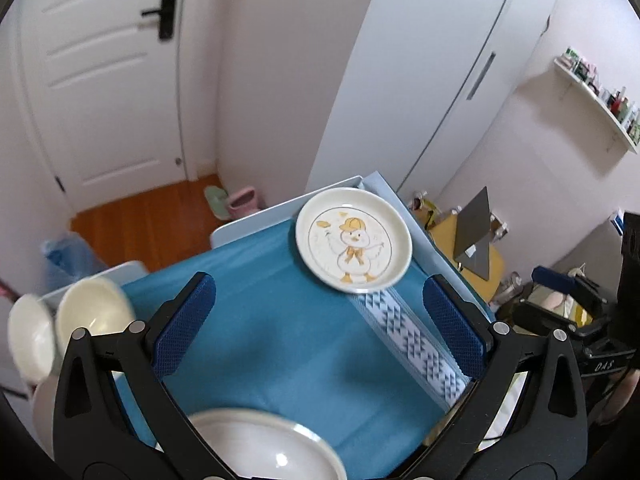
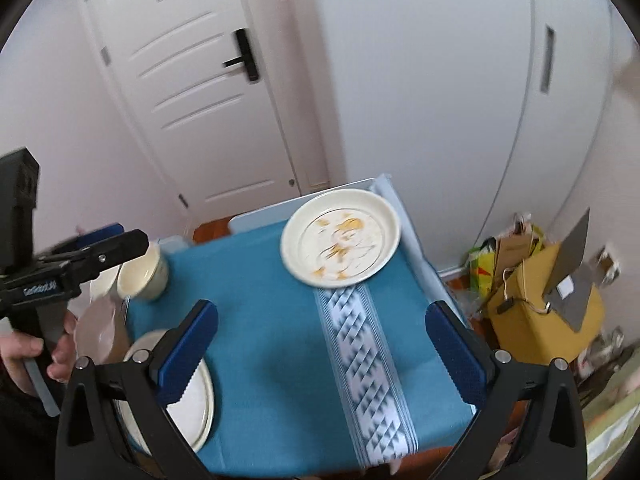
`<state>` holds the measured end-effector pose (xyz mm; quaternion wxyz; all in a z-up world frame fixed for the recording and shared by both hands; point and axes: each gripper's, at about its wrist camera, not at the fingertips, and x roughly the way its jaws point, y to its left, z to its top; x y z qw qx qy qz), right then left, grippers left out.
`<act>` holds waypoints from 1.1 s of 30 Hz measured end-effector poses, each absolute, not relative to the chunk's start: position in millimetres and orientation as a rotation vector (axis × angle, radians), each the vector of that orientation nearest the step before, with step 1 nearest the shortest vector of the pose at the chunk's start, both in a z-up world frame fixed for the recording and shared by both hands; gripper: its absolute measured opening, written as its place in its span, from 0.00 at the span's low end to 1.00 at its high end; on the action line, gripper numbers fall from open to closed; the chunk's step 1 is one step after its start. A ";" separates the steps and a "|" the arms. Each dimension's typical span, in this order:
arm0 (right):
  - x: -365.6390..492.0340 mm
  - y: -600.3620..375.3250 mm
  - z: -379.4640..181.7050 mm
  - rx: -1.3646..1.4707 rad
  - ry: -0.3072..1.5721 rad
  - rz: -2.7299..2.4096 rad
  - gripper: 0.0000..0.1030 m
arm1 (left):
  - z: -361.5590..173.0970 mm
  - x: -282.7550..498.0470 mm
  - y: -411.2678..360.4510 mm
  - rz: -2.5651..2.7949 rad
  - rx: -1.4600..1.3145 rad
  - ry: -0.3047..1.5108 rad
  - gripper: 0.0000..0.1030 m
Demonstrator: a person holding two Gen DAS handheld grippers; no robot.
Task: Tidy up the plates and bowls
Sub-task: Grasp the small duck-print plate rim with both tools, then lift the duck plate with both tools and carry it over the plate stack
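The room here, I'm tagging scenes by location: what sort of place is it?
Probably a small bedroom or spare room in a home: a white panelled door, tall wardrobe doors, slippers on the wood floor, and a little blue-clothed table.

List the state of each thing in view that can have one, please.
Left gripper: open, holds nothing.
Right gripper: open, holds nothing.
Duck plate: flat on the blue cloth, empty.
Plain plate: flat, empty.
Bowls: empty.
Door: closed.

Left gripper (image 1: 320,320): black frame, 2 blue textured pads (image 1: 184,320), silver screws.
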<state>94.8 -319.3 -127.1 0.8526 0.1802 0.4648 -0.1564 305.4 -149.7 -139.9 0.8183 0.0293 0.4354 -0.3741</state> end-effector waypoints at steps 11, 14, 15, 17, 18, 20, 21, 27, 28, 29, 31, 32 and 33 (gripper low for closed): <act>139.6 -398.1 -232.8 0.593 1.040 -0.422 0.78 | -256.3 396.3 -253.7 -0.829 0.191 1.164 0.50; 147.9 -409.4 -265.2 0.648 1.051 -0.438 0.67 | -279.4 404.6 -266.3 -0.836 0.210 1.183 0.41; 150.2 -413.3 -274.5 0.669 1.046 -0.440 0.67 | -285.4 407.9 -270.8 -0.834 0.212 1.187 0.39; 153.3 -417.4 -286.1 0.700 1.039 -0.444 0.61 | -292.8 414.4 -275.2 -0.828 0.208 1.195 0.37; 155.8 -419.8 -291.2 0.708 1.038 -0.446 0.59 | -295.1 417.0 -277.0 -0.824 0.209 1.195 0.37; 161.0 -423.0 -297.2 0.703 1.037 -0.454 0.56 | -298.7 421.4 -281.4 -0.824 0.219 1.188 0.37; 162.6 -423.8 -299.9 0.700 1.037 -0.461 0.53 | -300.1 422.7 -282.6 -0.823 0.225 1.184 0.36; 169.8 -423.8 -312.5 0.711 1.043 -0.446 0.30 | -309.1 427.3 -285.5 -0.810 0.237 1.190 0.17; 170.6 -423.6 -313.4 0.711 1.042 -0.447 0.24 | -309.8 426.8 -286.1 -0.806 0.242 1.186 0.16; 170.8 -423.9 -314.2 0.714 1.040 -0.449 0.20 | -309.7 425.8 -286.4 -0.802 0.249 1.180 0.16; 172.4 -424.2 -315.5 0.726 1.032 -0.441 0.16 | -309.2 423.8 -286.4 -0.795 0.253 1.172 0.16; 173.5 -423.1 -315.2 0.718 1.037 -0.447 0.16 | -309.2 424.1 -286.6 -0.792 0.252 1.172 0.15; 174.4 -423.0 -315.2 0.712 1.040 -0.447 0.16 | -308.7 423.7 -286.6 -0.788 0.253 1.175 0.15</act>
